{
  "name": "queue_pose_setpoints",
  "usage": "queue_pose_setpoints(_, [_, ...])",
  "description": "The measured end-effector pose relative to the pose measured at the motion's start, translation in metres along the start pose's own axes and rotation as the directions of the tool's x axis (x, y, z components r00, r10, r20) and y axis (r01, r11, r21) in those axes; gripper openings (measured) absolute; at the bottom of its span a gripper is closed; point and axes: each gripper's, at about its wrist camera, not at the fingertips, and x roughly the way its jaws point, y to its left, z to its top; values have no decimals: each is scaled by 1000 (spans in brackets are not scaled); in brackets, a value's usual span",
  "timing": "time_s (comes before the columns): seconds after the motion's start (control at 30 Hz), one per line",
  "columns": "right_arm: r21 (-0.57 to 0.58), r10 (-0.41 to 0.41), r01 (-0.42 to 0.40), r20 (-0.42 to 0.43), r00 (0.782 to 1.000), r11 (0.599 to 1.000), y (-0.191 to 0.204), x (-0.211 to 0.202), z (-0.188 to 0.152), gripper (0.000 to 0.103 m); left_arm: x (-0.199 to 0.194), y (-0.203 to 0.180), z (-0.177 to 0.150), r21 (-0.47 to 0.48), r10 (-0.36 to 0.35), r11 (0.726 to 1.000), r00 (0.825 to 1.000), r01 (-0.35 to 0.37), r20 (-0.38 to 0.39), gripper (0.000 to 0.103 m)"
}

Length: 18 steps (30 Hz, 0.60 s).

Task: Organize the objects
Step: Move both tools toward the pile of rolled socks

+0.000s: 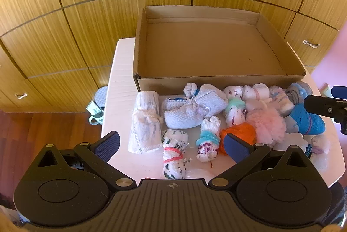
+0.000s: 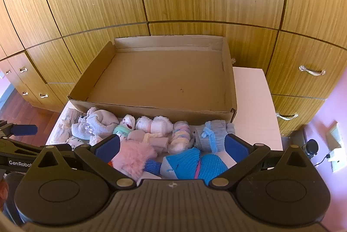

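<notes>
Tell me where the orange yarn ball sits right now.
In the left wrist view, the orange yarn ball lies on the table, against the pink pompom and behind the right fingertip.

The left gripper (image 1: 172, 146) hangs with jaws wide apart over a white table (image 1: 121, 89), nothing between them. At twelve o'clock sits an open cardboard box (image 1: 147, 82). Between box and gripper lie rolled socks: a red-banded bundle (image 1: 173, 156), an orange ball (image 1: 240, 134), a pink fluffy one (image 1: 267, 125). At three o'clock the right gripper (image 1: 331, 105) pokes in.
</notes>
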Motion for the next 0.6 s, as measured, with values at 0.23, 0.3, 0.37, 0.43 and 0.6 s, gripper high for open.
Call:
queue_pose_setpoints(0.23, [3, -2, 2, -4, 1000, 1000, 0, 0, -1, 102, 1, 0, -1, -2, -1, 1000, 1000, 1, -7, 102])
queue_pose_setpoints(0.3, [5, 0, 0, -4, 1000, 1000, 0, 0, -1, 102, 0, 1, -2, -2, 0, 1000, 1000, 0, -3, 102])
queue_pose_setpoints(0.37, [3, 0, 0, -2, 1000, 1000, 0, -1, -2, 102, -1, 2, -3, -4, -4, 1000, 1000, 4, -3, 102])
queue_pose_setpoints(0.43, [2, -5, 5, 1, 1000, 1000, 0, -3, -4, 102, -3, 4, -5, -6, -10, 1000, 1000, 10, 2, 102])
queue_pose_setpoints(0.6, [8, -20, 20, 41, 999, 1000, -5, -21, -16, 102, -13, 11, -20, 8, 5, 1000, 999, -5, 35, 102])
